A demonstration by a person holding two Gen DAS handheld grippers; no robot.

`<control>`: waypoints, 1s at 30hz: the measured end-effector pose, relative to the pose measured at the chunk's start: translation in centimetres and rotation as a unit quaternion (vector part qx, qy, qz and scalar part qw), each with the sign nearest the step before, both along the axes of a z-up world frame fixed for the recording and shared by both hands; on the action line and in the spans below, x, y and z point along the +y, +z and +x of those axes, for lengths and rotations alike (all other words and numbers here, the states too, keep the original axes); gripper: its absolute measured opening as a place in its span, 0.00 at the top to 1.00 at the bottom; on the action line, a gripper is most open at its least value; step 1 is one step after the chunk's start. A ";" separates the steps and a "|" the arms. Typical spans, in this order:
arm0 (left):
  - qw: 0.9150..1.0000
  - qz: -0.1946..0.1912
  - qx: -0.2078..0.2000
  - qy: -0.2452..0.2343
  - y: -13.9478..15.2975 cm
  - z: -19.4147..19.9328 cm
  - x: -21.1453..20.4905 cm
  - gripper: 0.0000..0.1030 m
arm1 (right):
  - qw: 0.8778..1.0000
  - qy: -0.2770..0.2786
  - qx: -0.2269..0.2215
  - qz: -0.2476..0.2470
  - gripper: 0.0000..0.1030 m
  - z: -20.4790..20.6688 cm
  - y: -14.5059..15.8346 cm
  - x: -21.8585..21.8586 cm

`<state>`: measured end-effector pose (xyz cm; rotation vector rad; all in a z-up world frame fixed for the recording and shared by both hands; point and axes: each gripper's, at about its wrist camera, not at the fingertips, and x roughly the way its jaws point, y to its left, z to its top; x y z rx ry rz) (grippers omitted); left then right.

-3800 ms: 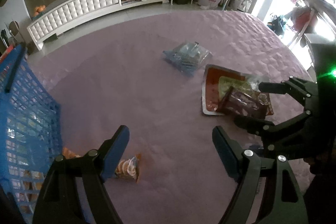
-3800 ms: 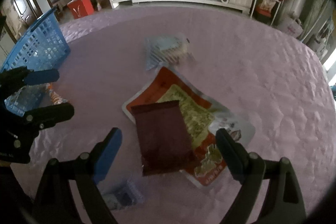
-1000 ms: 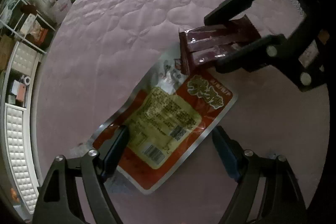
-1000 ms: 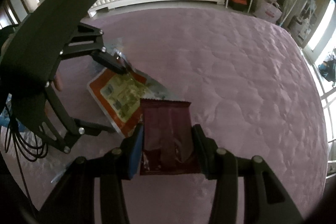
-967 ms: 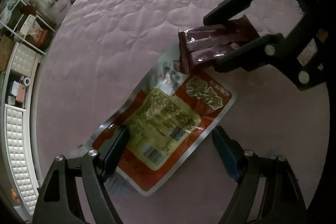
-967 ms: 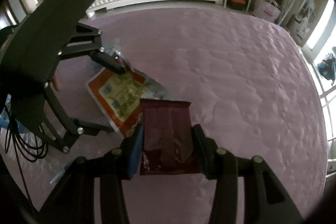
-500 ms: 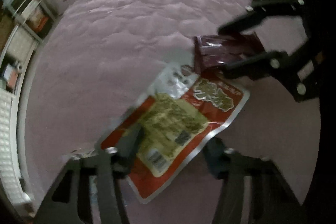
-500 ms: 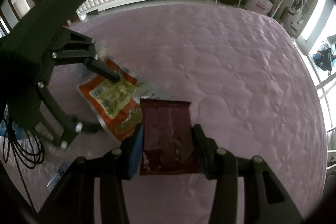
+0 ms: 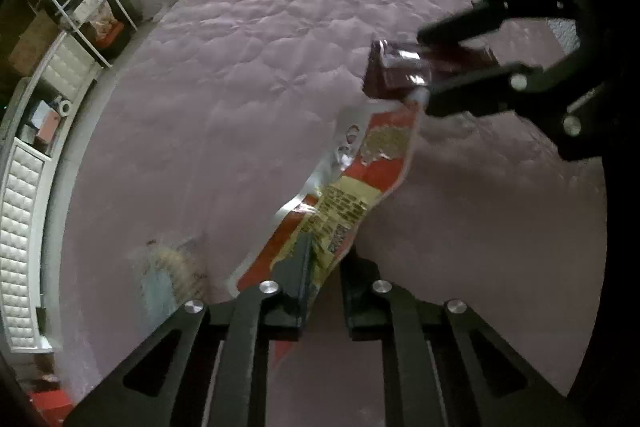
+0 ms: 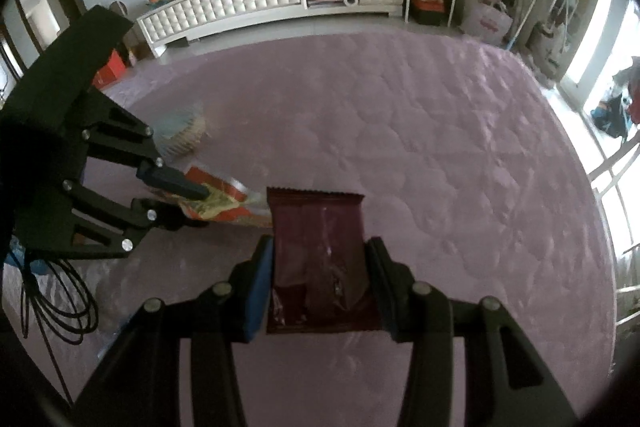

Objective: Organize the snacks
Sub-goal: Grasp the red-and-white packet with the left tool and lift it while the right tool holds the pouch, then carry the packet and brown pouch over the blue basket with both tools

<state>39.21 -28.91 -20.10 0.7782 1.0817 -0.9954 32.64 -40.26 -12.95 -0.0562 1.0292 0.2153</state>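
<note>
Since a second ago the left gripper [image 9: 320, 283] has just closed onto the red-and-yellow snack pouch [image 9: 352, 195], lifting its near end off the pink quilted bed [image 9: 224, 99], while the right gripper [image 10: 320, 267] stays clamped on the maroon snack packet [image 10: 318, 251] above the bed.

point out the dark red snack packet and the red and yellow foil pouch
dark red snack packet [image 10: 318, 247], right wrist view, middle of its face
red and yellow foil pouch [image 9: 352, 199], left wrist view, yellow label

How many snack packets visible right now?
3. Dark red packet clamped in the right tongs; red-and-yellow packet pinched in the left tongs; bluish packet lying on the bedspread. Others may be out of view.
</note>
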 end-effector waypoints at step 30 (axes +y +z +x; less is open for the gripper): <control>0.979 -0.077 -0.137 0.134 18.8 -12.1 15.0 0.94 | 0.991 0.092 -0.098 0.014 0.50 -9.2 14.2 12.1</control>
